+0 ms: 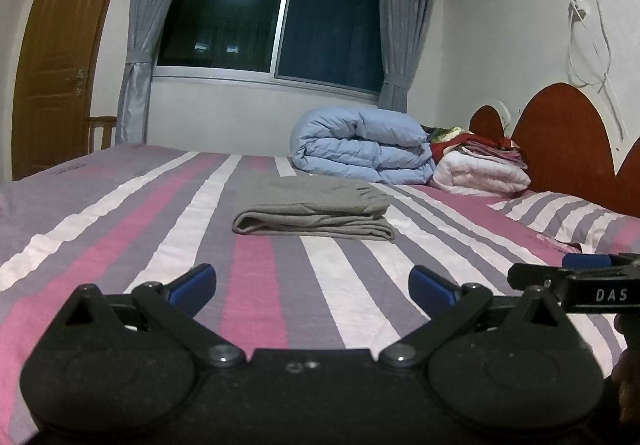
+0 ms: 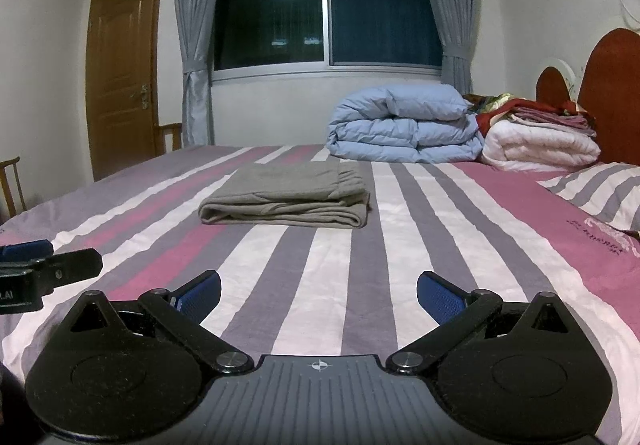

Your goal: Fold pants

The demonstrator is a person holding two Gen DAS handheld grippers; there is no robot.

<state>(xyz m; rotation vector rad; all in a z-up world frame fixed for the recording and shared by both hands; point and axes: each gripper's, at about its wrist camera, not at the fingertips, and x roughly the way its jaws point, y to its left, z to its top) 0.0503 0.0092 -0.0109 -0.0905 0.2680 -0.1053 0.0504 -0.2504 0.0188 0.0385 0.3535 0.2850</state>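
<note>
Grey pants (image 1: pixel 312 211) lie folded into a flat rectangular stack on the striped bed sheet (image 1: pixel 256 277); they also show in the right wrist view (image 2: pixel 286 197). My left gripper (image 1: pixel 312 287) is open and empty, well short of the pants, low over the sheet. My right gripper (image 2: pixel 319 295) is open and empty, also short of the pants. Part of the right gripper (image 1: pixel 576 285) shows at the right edge of the left wrist view, and part of the left gripper (image 2: pixel 44 269) shows at the left edge of the right wrist view.
A rolled light-blue duvet (image 2: pixel 404 125) and a stack of white and red bedding (image 2: pixel 540 137) sit at the far right by the red headboard (image 1: pixel 568 141). A striped pillow (image 2: pixel 604 193) lies at the right. A window, curtains and wooden door (image 2: pixel 124 77) are behind the bed.
</note>
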